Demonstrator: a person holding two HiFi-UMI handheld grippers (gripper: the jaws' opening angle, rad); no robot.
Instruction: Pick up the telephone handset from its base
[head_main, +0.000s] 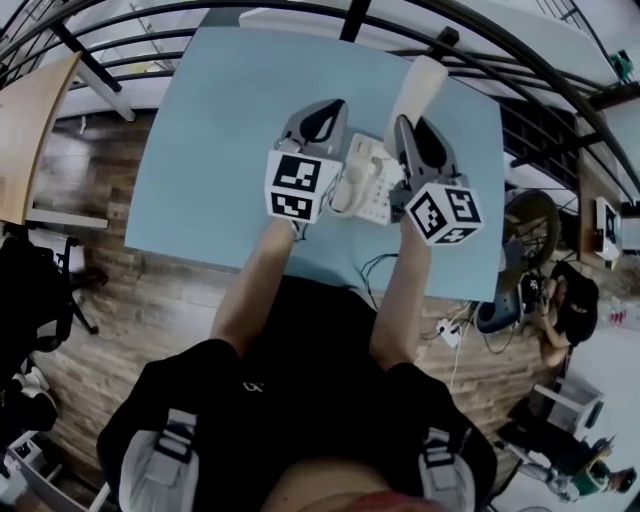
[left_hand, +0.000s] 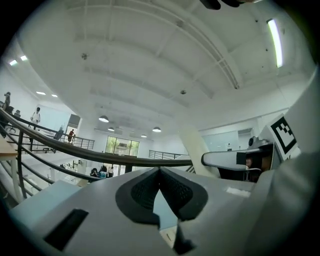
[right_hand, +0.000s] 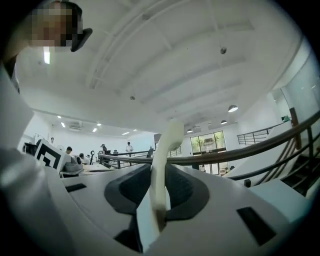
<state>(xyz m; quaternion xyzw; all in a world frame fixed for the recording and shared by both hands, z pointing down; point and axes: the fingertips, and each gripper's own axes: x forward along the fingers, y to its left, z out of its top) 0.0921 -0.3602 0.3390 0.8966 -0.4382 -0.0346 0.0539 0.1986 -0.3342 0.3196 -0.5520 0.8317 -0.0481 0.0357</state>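
One-handed, pinched the cream handset (right_hand: 167, 140) between the right gripper's (right_hand: 159, 176) narrow jaws, far end jutting past them, clear of the telephone base (head_main: 365, 185) on the blue table (head_main: 230, 120). Held the left gripper's (left_hand: 160, 172) jaws tip to tip on nothing, just left of the base.

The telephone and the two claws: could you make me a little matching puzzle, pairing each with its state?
1 telephone handset
2 telephone base
3 left claw
4 right claw

A shut, empty
B resting on the blue table
C held off its base
D clamped on the handset

Pairs: 1-C, 2-B, 3-A, 4-D
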